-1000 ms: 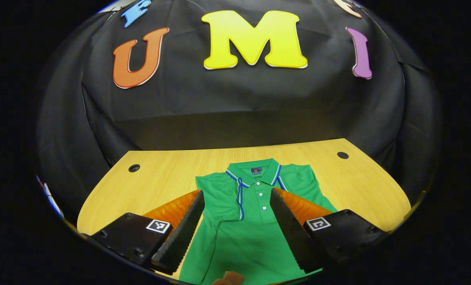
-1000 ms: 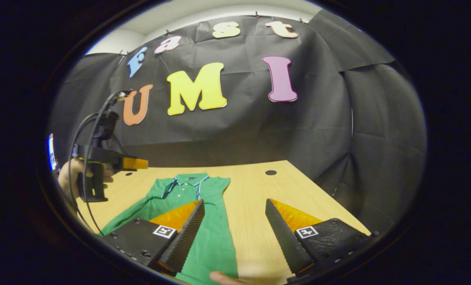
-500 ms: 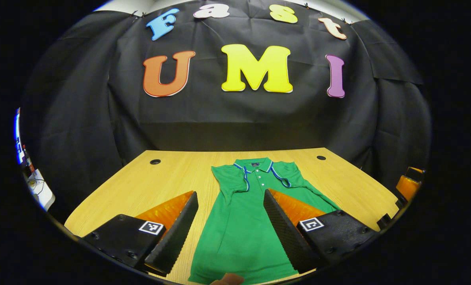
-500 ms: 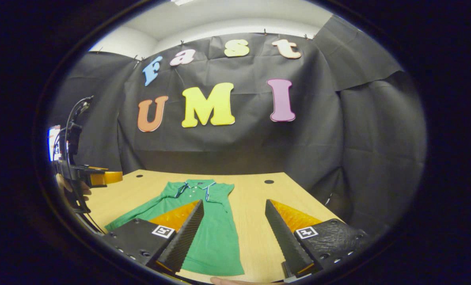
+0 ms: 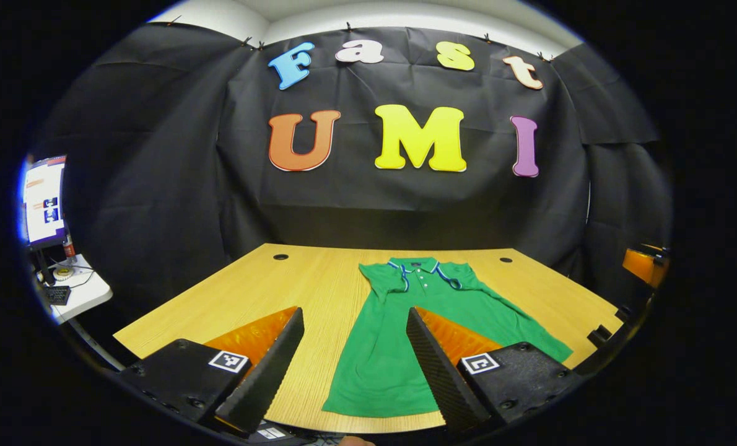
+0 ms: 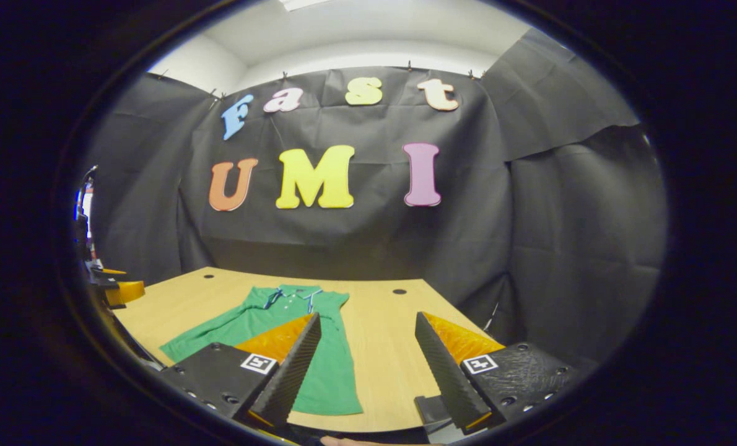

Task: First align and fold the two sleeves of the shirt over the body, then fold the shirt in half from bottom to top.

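Note:
A green polo shirt (image 5: 399, 334) lies flat and lengthwise on the wooden table (image 5: 251, 297), collar at the far end and hem near the front edge. Its sleeves look folded in over the chest. My left gripper (image 5: 354, 311) hangs open above the front edge with nothing between its fingers, the shirt's lower half showing between and beyond them. In the right gripper view the shirt (image 6: 254, 319) sits left of centre. My right gripper (image 6: 367, 317) is open over bare table to the shirt's right. The other gripper shows at a view's edge: right gripper (image 5: 644, 266), left gripper (image 6: 117, 290).
Two cable holes (image 5: 280, 256) (image 5: 506, 259) mark the table's far corners. A white side table (image 5: 80, 291) with a monitor (image 5: 43, 198) stands beyond the table's left edge. Black cloth walls close the back and right.
Both grippers have drawn back and up from the shirt, still open. The shirt now looks smaller and farther off, and its hem shows in full.

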{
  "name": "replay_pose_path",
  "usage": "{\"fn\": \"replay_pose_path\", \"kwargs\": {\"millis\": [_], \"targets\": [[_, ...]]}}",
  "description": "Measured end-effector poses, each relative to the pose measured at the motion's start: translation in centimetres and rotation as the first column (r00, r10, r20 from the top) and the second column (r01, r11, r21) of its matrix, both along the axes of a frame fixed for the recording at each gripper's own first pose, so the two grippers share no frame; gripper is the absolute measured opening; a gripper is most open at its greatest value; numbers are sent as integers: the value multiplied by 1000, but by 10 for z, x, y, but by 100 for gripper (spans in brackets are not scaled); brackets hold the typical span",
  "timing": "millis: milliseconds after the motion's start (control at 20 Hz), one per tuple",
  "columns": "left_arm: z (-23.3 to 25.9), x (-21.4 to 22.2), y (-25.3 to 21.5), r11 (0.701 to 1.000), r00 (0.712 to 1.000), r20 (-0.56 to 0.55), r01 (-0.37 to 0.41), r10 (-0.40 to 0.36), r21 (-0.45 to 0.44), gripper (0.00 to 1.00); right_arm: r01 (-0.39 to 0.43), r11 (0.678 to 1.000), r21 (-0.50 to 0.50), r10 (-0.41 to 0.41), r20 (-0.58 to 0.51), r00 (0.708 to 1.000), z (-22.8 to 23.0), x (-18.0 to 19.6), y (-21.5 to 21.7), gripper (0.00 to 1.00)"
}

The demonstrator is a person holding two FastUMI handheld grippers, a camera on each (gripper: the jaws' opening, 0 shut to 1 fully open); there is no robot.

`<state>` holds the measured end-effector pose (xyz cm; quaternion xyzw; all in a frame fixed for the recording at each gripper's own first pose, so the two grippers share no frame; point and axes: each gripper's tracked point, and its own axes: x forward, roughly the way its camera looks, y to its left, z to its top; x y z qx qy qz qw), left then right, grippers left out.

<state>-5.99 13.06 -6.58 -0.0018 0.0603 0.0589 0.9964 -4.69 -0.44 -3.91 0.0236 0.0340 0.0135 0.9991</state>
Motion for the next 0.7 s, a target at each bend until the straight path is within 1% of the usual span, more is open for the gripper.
{"fn": "replay_pose_path", "kwargs": {"millis": [100, 250, 300, 400, 500, 550, 650, 700], "targets": [[-30, 1, 0, 1000, 999, -49, 8, -9, -10, 100, -25, 1000, 6, 25, -77, 997, -33, 2, 15, 92], [-70, 6, 11, 1000, 992, -122, -7, 9, 20, 100, -40, 999, -29, 35, -166, 986, -77, 9, 30, 93], [-83, 10, 10, 1000, 989, -145, -1, 3, 11, 100, -46, 998, -35, 39, -192, 981, -92, 11, 35, 94], [-110, 12, 6, 999, 978, -206, 11, -20, -44, 100, -55, 998, -35, 45, -256, 966, -122, 12, 40, 95], [-131, 14, 10, 996, 967, -254, 7, -31, -94, 100, -51, 998, -38, 37, -309, 950, -145, 12, 36, 95], [-137, 14, 13, 995, 962, -271, 1, -29, -102, 100, -49, 998, -44, 32, -326, 945, -151, 13, 34, 97], [-143, 16, 15, 995, 959, -281, -3, -27, -104, 100, -51, 997, -54, 28, -365, 931, -167, 15, 33, 97], [-147, 17, 15, 994, 958, -286, 0, -31, -109, 100, -47, 998, -48, 25, -380, 925, -174, 17, 32, 95]]}}
